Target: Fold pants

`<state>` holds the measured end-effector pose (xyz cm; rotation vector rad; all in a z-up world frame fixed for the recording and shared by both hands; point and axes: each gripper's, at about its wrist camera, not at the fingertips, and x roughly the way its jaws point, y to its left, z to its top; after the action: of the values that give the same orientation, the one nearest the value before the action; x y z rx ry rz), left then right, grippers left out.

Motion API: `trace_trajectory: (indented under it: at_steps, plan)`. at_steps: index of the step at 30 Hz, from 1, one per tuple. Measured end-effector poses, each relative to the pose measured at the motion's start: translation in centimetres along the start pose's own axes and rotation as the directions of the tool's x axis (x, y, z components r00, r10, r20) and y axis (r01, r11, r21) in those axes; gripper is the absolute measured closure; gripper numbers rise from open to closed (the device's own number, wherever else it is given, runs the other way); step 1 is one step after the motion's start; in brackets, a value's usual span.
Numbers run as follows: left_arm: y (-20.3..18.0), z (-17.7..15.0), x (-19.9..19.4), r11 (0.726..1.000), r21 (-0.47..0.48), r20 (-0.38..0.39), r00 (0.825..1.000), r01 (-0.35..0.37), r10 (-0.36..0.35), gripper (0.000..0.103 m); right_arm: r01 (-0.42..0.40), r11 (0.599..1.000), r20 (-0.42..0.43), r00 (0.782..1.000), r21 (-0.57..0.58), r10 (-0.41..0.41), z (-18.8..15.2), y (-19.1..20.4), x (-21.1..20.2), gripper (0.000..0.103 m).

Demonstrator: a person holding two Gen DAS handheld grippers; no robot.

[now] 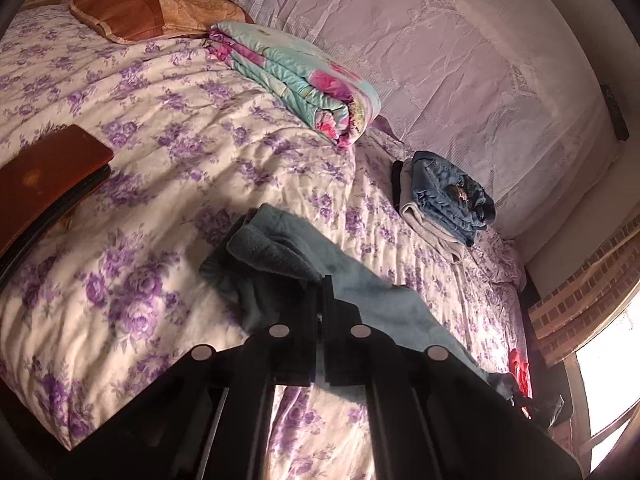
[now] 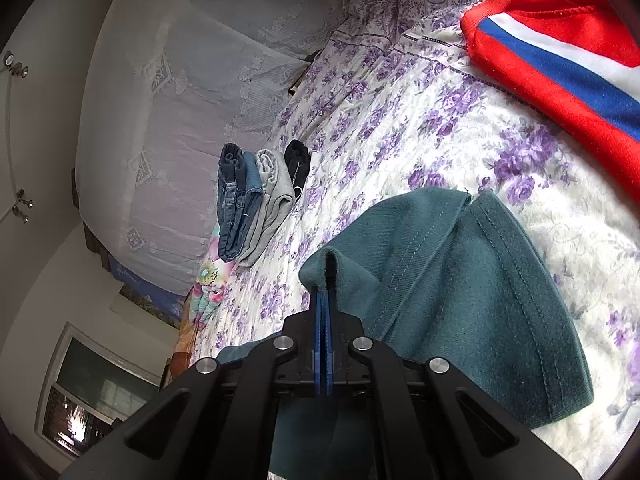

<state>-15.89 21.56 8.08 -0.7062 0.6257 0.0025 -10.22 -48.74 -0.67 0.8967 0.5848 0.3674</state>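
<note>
Both grippers pinch the teal fleece pants [image 2: 460, 280]: the right gripper [image 2: 325, 280] is pressed together on a stitched hem edge, the left gripper [image 1: 322, 292] clamped on a raised fold; the fabric drapes from their tips onto the purple-flowered quilt [image 1: 160, 120]. The fold looks barely begun; farther ahead lies a stack of folded jeans and grey garments [image 2: 248, 204], seemingly finished work.

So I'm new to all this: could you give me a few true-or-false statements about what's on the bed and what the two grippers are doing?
1. Both grippers are clamped on the teal pants. True: left gripper, right gripper.
2. The bedspread is plain white. False: purple flowers.
3. A stack of folded clothes lies near the wall. True.
4. The red garment is plain. False: it has blue and white stripes.
</note>
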Motion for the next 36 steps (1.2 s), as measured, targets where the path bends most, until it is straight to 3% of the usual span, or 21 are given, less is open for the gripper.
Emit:
trace_trajectory:
  at_steps: [5, 9, 13, 17, 21, 23, 24, 27, 30, 34, 36]
  plan:
    - [-1.8, 3.4, 2.6, 0.999, 0.036, 0.009, 1.0, 0.008, -0.008, 0.102, 0.042, 0.998, 0.011, 0.999, -0.048, -0.042, 2.7, 1.8, -0.2, 0.101]
    - [-2.7, 6.9, 6.5, 1.0, 0.01, 0.011, 1.0, 0.026, -0.026, 0.102, 0.11, 0.989, 0.033, 0.994, -0.095, -0.107, 6.4, 3.3, 1.7, 0.101]
    - [-3.9, 10.9, 11.3, 1.0, -0.019, 0.056, 0.998, -0.002, 0.003, 0.102, 0.138, 0.988, 0.035, 0.99, -0.07, -0.135, 11.0, 3.7, 5.8, 0.101]
    - [-4.9, 13.1, 16.2, 0.996, 0.0, 0.078, 0.993, -0.088, 0.087, 0.102, 0.157, 0.987, -0.007, 0.988, -0.045, -0.157, 13.6, 3.7, 10.9, 0.101]
    - [-4.2, 13.4, 19.7, 0.991, 0.008, 0.032, 0.991, -0.13, 0.13, 0.102, 0.121, 0.987, -0.092, 0.987, -0.11, -0.132, 11.0, 5.5, 12.2, 0.092]
    - [-3.3, 13.6, 20.9, 0.991, -0.01, 0.014, 0.991, -0.136, 0.136, 0.102, 0.137, 0.976, -0.13, 0.979, -0.171, -0.16, 9.0, 6.5, 12.1, 0.06]
    - [-2.7, 13.7, 21.6, 0.991, -0.033, 0.001, 0.991, -0.132, 0.132, 0.102, 0.144, 0.97, -0.143, 0.974, -0.198, -0.174, 8.1, 6.9, 11.9, 0.056]
    - [-0.6, 13.4, 24.3, 0.988, -0.095, -0.05, 0.992, -0.123, 0.119, 0.102, 0.188, 0.93, -0.159, 0.956, -0.316, -0.247, 5.6, 8.4, 11.3, 0.056]
    - [1.2, 12.8, 26.3, 0.983, -0.134, -0.101, 0.989, -0.124, 0.111, 0.102, 0.262, 0.863, -0.133, 0.928, -0.432, -0.348, 3.8, 9.3, 10.6, 0.056]
    - [0.9, 12.9, 25.9, 0.988, -0.105, -0.095, 0.99, -0.109, 0.099, 0.102, 0.274, 0.795, -0.116, 0.912, -0.541, -0.393, 0.6, 10.7, 10.1, 0.056]
    - [0.9, 13.0, 25.9, 0.988, -0.108, -0.096, 0.991, -0.106, 0.096, 0.102, 0.278, 0.742, -0.097, 0.903, -0.611, -0.418, -1.3, 11.7, 10.3, 0.056]
